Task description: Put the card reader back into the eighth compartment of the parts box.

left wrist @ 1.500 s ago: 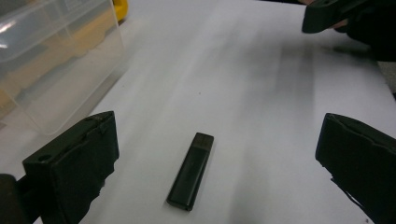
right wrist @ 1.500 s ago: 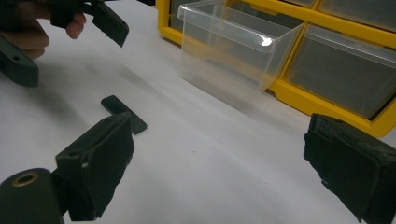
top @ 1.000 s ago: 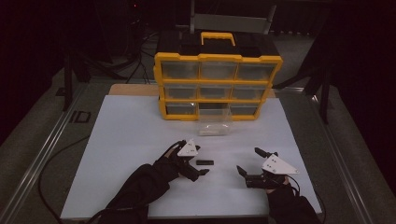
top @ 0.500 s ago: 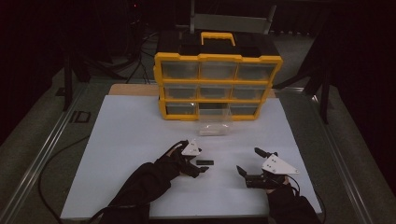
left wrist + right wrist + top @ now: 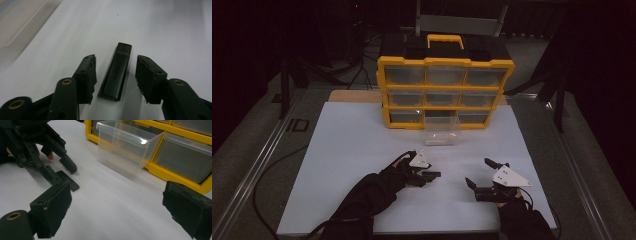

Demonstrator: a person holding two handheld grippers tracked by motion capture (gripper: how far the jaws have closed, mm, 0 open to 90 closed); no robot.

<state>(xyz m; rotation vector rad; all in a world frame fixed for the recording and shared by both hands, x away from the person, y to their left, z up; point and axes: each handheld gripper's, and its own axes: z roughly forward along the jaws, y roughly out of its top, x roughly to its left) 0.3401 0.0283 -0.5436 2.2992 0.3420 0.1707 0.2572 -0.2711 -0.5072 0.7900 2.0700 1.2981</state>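
White table point(image 5: 352, 150), left tongs point(image 5: 115, 75) closing around black stick point(image 5: 117, 72)

Yellow drawer organizer point(image 5: 445, 92), clear drawer point(image 5: 441, 131)

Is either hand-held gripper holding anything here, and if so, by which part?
Nothing is held. The left hand-held gripper has its jaws either side of the black USB stick, just closing, pads not touching. The right hand-held gripper is open.

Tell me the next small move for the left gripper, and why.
Probably finish closing the left gripper on the black USB stick. Its jaws have just been closing and now flank the stick, which lies flat on the white table, with gaps on both sides.
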